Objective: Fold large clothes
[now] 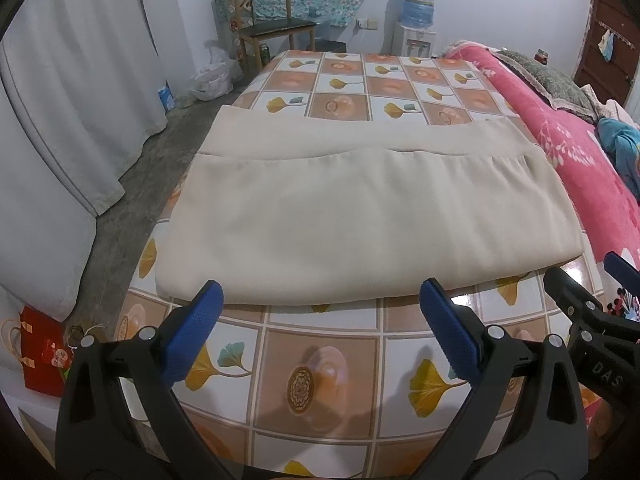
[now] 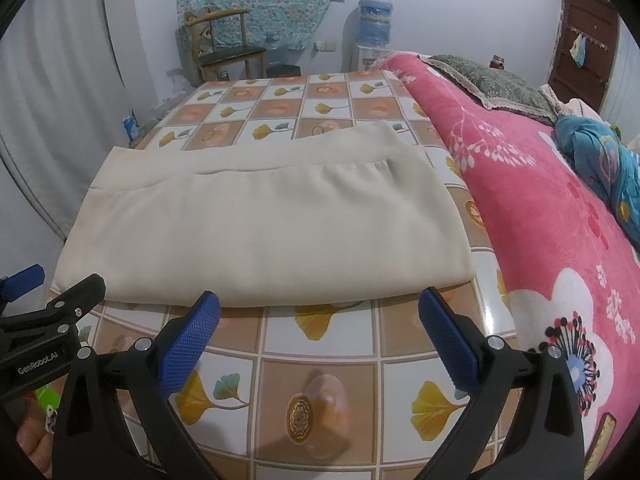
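Observation:
A large beige garment [image 1: 352, 216] [image 2: 256, 224] lies folded flat on the table with the tile-and-leaf patterned cloth [image 1: 320, 380] [image 2: 320, 376], its lower layer showing as a band at the far edge. My left gripper [image 1: 322, 292] hangs open just short of the garment's near fold, nothing between its blue pads. My right gripper [image 2: 320, 300] is also open and empty, at the same near edge, further right. Each gripper shows at the side of the other's view: the right gripper [image 1: 592, 284] and the left gripper [image 2: 56, 280].
A pink flowered blanket [image 2: 540, 208] with a cushion [image 2: 492, 80] and blue clothing [image 2: 600, 152] lies right of the table. Beyond stand a wooden chair [image 1: 268, 28] and a water dispenser [image 1: 416, 20]. White curtains [image 1: 60, 100] and a red bag [image 1: 42, 352] are on the left.

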Available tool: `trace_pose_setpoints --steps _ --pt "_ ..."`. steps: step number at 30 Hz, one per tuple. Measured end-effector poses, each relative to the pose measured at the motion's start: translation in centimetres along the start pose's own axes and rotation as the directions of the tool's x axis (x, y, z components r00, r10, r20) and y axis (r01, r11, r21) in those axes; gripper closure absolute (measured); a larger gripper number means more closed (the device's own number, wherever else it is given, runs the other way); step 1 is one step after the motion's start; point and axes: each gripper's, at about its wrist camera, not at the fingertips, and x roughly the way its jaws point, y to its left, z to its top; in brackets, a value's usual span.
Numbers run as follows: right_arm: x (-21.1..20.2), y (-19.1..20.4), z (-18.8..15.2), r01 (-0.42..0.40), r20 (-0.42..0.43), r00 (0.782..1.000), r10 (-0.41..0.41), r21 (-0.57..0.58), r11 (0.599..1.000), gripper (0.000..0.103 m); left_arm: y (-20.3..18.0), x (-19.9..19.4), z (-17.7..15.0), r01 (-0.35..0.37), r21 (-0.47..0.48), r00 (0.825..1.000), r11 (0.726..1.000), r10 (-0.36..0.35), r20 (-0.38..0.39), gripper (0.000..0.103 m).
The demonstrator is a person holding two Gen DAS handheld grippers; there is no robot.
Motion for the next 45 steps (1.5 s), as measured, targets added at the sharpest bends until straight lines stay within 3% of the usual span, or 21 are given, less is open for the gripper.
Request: trace_pose_setpoints --steps 45 --pt "0.14 -0.25 0.22 0.013 -0.007 1.0 -0.013 -0.006 1.0 0.006 -0.1 -0.1 0.12 0.004 -0.005 1.0 1.0 -0.004 0.0 0.008"
